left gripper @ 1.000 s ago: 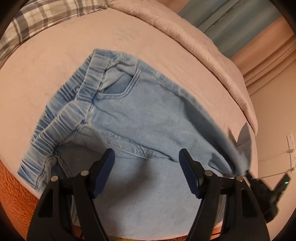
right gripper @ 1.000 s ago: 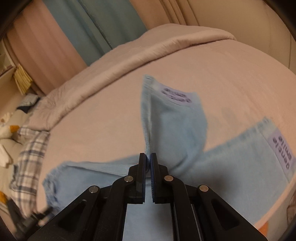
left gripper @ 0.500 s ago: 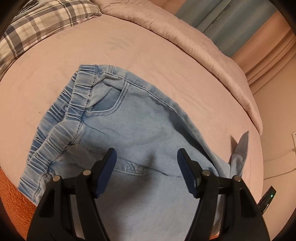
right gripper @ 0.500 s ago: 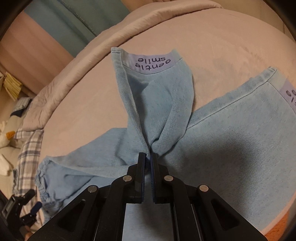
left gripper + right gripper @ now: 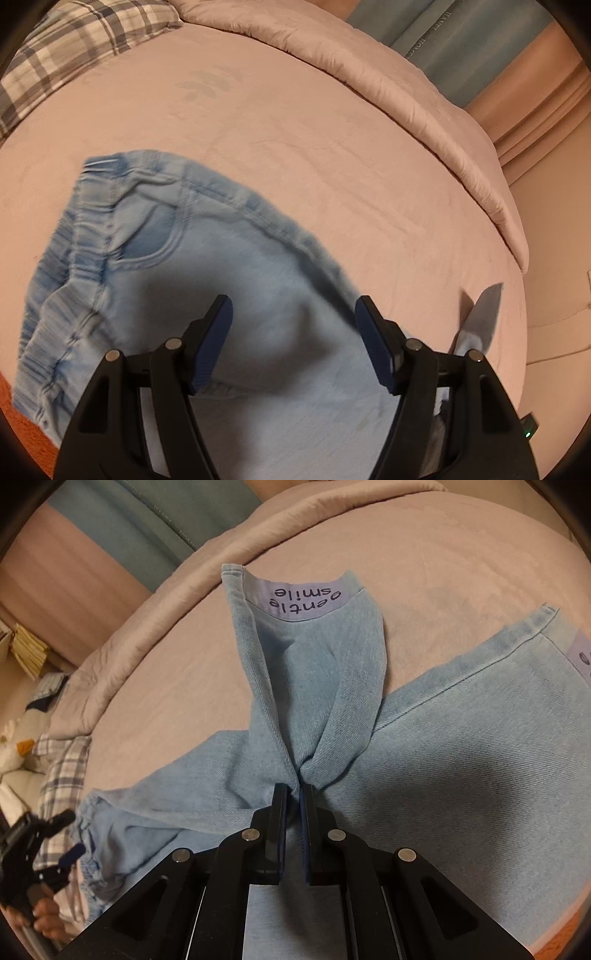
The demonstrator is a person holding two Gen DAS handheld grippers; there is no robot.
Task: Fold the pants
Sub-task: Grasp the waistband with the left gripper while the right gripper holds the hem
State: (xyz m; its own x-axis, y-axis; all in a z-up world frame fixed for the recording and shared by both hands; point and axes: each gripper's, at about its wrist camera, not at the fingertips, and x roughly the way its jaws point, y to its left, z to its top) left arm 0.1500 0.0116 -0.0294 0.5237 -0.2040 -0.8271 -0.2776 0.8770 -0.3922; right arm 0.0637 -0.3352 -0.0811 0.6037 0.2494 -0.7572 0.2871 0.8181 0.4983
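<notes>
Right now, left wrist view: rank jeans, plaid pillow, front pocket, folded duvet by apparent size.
1. jeans
2. folded duvet
3. plaid pillow, cut off by the frame, so unsure against the duvet
4. front pocket

The jeans lie nearest the camera, which inflates them.

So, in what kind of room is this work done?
Most likely a bedroom: the jeans lie on a pink bed sheet, with a rolled quilt, a plaid pillow and curtains behind.
</notes>
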